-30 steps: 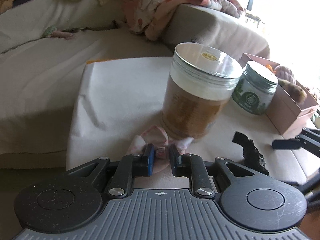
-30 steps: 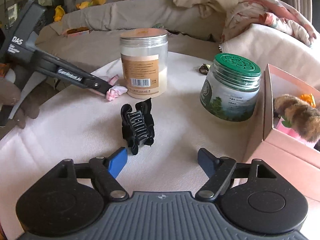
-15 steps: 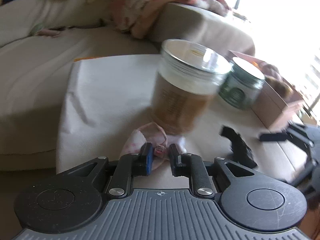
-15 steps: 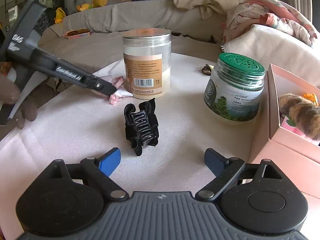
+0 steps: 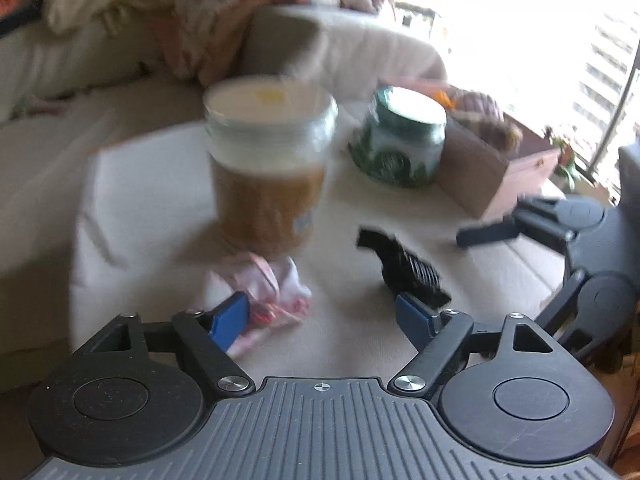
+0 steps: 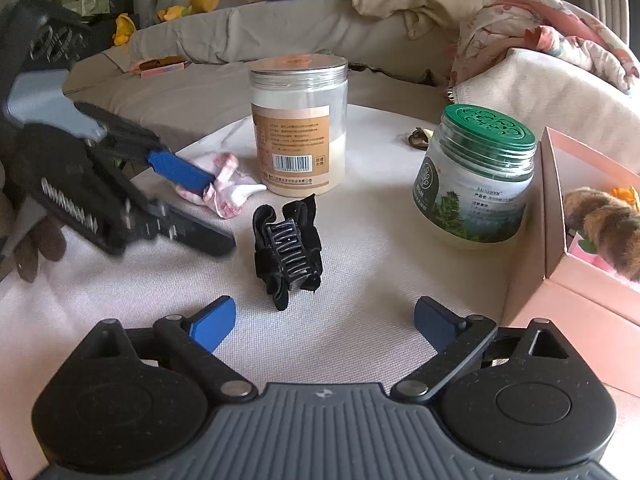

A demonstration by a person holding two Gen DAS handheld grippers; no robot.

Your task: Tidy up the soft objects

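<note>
A pink-and-white fabric scrunchie (image 5: 269,295) lies on the white table cover in front of the tall jar; it also shows in the right wrist view (image 6: 226,186). My left gripper (image 5: 324,320) is open, its left finger beside the scrunchie; it also shows in the right wrist view (image 6: 200,208). A black velvet claw clip (image 6: 289,250) lies mid-table, also in the left wrist view (image 5: 404,268). My right gripper (image 6: 325,322) is open and empty just short of the clip. A pink box (image 6: 580,280) at right holds a furry brown scrunchie (image 6: 600,220).
A tall jar with tan label (image 6: 299,124) and a green-lidded jar (image 6: 476,178) stand on the table. A small brown item (image 6: 418,139) lies behind them. A sofa with blankets and clothes (image 6: 540,40) runs along the back.
My left gripper has opened and let go of the pink scrunchie, which now lies on the table. It also swung right. My right gripper barely moved.
</note>
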